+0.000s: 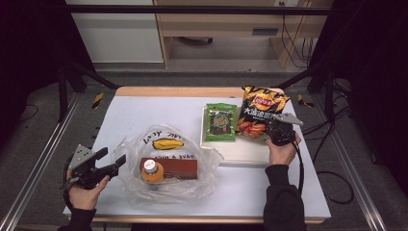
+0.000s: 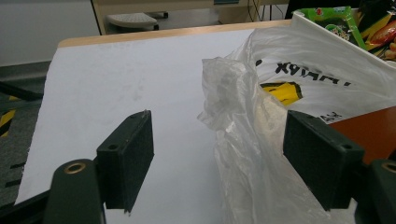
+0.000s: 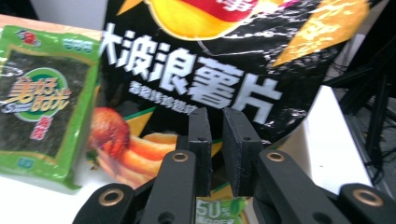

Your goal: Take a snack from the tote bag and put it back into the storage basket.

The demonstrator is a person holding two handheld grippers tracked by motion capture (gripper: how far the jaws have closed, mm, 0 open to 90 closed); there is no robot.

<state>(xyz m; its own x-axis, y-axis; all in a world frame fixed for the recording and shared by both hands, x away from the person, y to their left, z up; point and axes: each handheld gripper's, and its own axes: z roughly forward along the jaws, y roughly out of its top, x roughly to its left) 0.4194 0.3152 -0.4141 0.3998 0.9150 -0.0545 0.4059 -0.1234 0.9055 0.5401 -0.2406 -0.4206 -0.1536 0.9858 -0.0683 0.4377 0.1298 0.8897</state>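
A black and orange chip bag (image 1: 260,108) (image 3: 196,79) lies on a white tray (image 1: 240,156) next to a green seaweed pack (image 1: 220,121) (image 3: 39,102). My right gripper (image 1: 267,126) (image 3: 217,140) is at the chip bag's lower right part, its jaws pinched almost together on the bag. A clear plastic shopping bag (image 1: 163,144) (image 2: 247,140) holds an orange-capped bottle (image 1: 152,172) and a red-brown box (image 1: 178,167) (image 2: 373,130). My left gripper (image 1: 112,157) (image 2: 219,163) is open at the plastic bag's left edge, with a bunched fold of plastic between its jaws.
The white table top (image 1: 144,113) has free room at the back left and front right. Metal frame rails (image 1: 38,163) run along both sides of the table. A cable (image 1: 300,168) trails from the right gripper.
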